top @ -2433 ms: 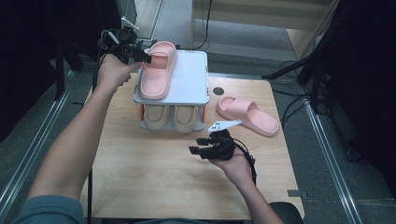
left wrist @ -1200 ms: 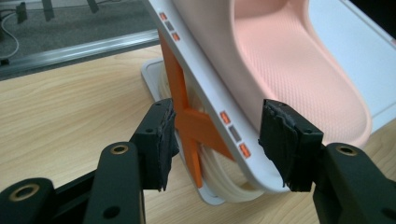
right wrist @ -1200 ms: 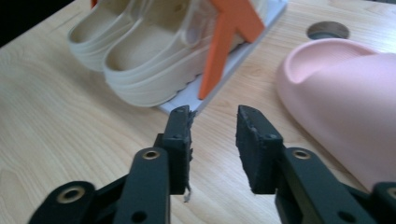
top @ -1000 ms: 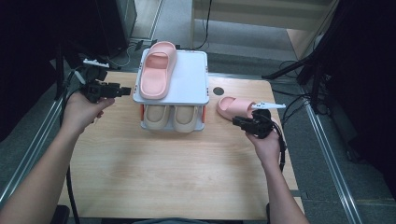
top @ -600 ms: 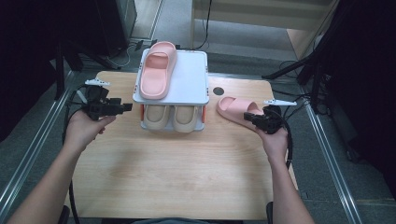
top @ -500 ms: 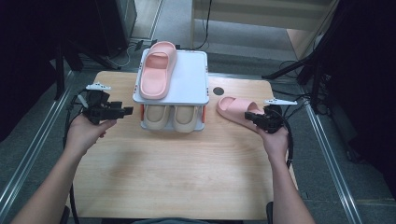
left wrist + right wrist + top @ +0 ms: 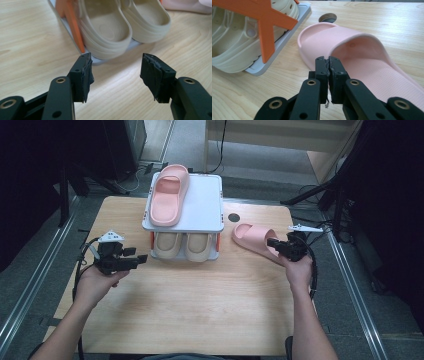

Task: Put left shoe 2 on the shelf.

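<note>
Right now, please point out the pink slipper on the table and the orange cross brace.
pink slipper (image 7: 362, 50), right gripper view, on its strap.
orange cross brace (image 7: 265, 22), right gripper view, at its crossing.

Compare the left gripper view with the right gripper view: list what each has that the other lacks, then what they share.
Left gripper view: the left gripper with its jaws open over bare wood, and a look into the insides of the beige slippers.
Right gripper view: the right gripper, whose jaws have just been closing and now stand shut with nothing visible between them, their tips at the edge of the pink slipper. It also has the round hole.
Both: the beige slippers, the rack with its orange struts, the wooden table, and some pink slipper.
</note>
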{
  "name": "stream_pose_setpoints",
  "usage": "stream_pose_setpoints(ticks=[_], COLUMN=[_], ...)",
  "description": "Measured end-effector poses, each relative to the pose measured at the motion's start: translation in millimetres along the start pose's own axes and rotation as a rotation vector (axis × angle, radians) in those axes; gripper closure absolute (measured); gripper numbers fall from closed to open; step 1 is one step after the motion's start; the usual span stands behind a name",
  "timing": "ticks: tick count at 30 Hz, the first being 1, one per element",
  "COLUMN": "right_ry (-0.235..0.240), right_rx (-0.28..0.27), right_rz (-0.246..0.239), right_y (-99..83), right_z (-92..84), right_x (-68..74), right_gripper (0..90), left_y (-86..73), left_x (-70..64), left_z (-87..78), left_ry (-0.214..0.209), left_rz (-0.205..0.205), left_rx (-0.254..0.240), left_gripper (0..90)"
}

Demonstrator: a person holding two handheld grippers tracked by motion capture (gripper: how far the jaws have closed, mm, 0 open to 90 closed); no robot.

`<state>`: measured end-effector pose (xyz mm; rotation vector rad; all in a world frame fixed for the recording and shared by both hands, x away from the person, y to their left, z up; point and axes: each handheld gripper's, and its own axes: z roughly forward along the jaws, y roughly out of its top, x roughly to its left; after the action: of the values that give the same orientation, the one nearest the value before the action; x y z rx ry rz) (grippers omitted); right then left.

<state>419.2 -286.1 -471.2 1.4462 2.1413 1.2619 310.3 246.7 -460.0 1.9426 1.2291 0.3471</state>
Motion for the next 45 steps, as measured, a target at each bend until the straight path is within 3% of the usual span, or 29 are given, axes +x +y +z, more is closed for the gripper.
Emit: stream_pose_setpoints(ticks=[8,20,29,40,45], right_ry=[-0.024,-0.039,-0.056,-0.051,-0.037], right_rx=[0.017,0.051,0.130,0.144,0.161], right_rz=[0.025,0.024,0.031,0.028,-0.001], right_y=[1.0,3.7,-1.2,-0.6,1.2], right_z=[8.1,21.8,35.4,36.7,41.3], right_x=[-13.4,-17.7,-22.8,-20.0,-11.9], right_gripper=[90.0,90.0,90.0,90.0,89.4], left_y=[-12.8,-21.6,-25.4,-26.6,-26.9], left_x=[-11.3,-11.4,-9.5,-10.7,-11.0], left_z=[2.3,-0.9,-2.7,1.3,1.6], left_ry=[-0.015,-0.006,0.003,0.003,0.006], left_rz=[0.030,0.028,0.021,0.047,0.051], left_rx=[-0.001,-0.001,0.005,0.021,0.020], left_gripper=[41.7,41.4,41.1,41.2,41.1])
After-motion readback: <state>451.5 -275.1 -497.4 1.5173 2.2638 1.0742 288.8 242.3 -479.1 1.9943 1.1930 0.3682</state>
